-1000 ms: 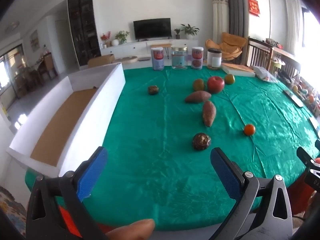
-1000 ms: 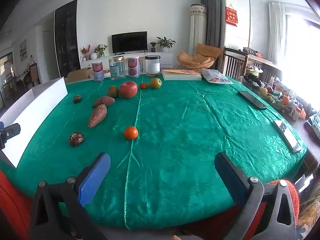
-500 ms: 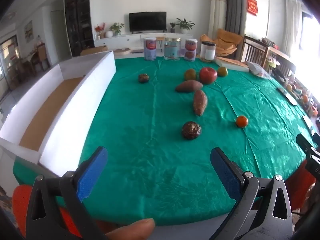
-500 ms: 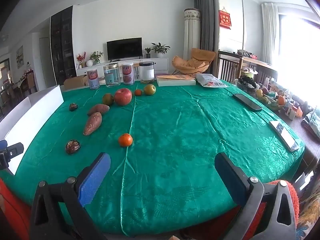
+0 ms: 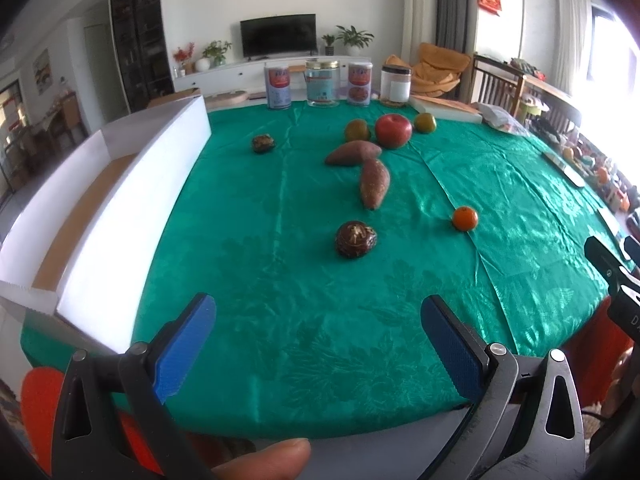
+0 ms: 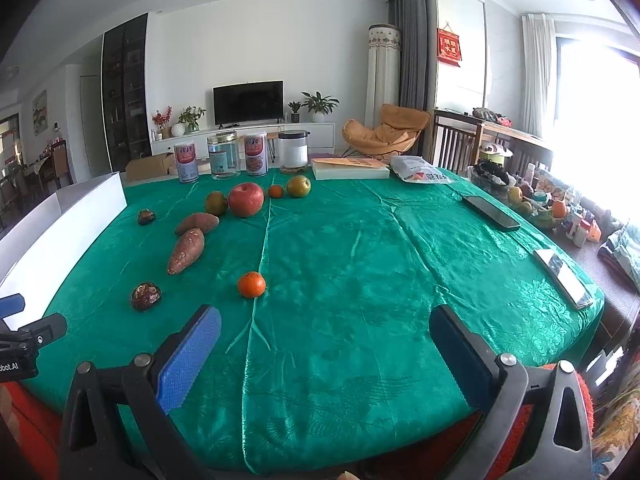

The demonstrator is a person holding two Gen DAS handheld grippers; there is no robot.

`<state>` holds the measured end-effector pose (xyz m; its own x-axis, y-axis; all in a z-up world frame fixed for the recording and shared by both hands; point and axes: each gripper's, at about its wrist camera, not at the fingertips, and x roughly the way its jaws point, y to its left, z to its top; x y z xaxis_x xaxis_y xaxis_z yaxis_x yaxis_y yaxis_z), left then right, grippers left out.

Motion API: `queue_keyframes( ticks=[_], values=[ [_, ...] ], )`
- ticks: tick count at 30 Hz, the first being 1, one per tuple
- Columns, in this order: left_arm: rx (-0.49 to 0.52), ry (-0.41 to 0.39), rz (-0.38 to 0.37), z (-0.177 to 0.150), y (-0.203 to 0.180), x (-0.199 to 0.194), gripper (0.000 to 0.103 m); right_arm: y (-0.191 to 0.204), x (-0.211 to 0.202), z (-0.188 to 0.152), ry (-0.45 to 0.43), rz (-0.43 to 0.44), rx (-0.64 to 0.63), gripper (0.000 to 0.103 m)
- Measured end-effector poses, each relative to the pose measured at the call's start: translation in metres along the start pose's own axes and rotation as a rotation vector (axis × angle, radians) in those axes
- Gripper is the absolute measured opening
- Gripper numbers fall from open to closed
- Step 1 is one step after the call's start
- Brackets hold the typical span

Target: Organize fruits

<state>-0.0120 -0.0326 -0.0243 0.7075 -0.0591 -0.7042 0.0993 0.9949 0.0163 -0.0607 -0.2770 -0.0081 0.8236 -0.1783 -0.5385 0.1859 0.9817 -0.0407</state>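
Note:
On the green tablecloth (image 5: 280, 208) lie a red apple (image 5: 393, 131), two sweet potatoes (image 5: 374, 183), two brownish-green fruits (image 5: 356, 130), a near orange (image 5: 465, 218), and two dark brown fruits (image 5: 355, 239). A white cardboard box (image 5: 132, 184) lies along the left edge. My left gripper (image 5: 318, 344) is open and empty above the near table edge, short of the near dark fruit. My right gripper (image 6: 326, 344) is open and empty at the near edge; the orange (image 6: 251, 284) lies just beyond its left finger. The apple (image 6: 246, 199) and a second small orange (image 6: 275, 191) show further back.
Three tins and a white jar (image 6: 294, 151) stand at the far edge, with a flat box (image 6: 350, 169) and a bag (image 6: 420, 170) to their right. A phone (image 6: 491, 212) and another flat device (image 6: 562, 276) lie on the right side.
Both views have tilted up slightly and the fruits sit lower in frame. Both grippers have stayed open; nothing on the table has moved.

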Motion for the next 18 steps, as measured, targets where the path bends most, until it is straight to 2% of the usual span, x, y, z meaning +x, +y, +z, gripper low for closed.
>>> queue_keyframes(
  ticks=[8,18],
  values=[
    [0.008,0.059,0.036,-0.007,0.0,0.019,0.102,0.002,0.0,0.0,-0.005,-0.01,-0.009,0.103],
    [0.014,0.077,0.04,-0.01,0.002,0.024,0.102,0.013,0.005,-0.003,0.007,-0.002,-0.051,0.103]
  ],
)
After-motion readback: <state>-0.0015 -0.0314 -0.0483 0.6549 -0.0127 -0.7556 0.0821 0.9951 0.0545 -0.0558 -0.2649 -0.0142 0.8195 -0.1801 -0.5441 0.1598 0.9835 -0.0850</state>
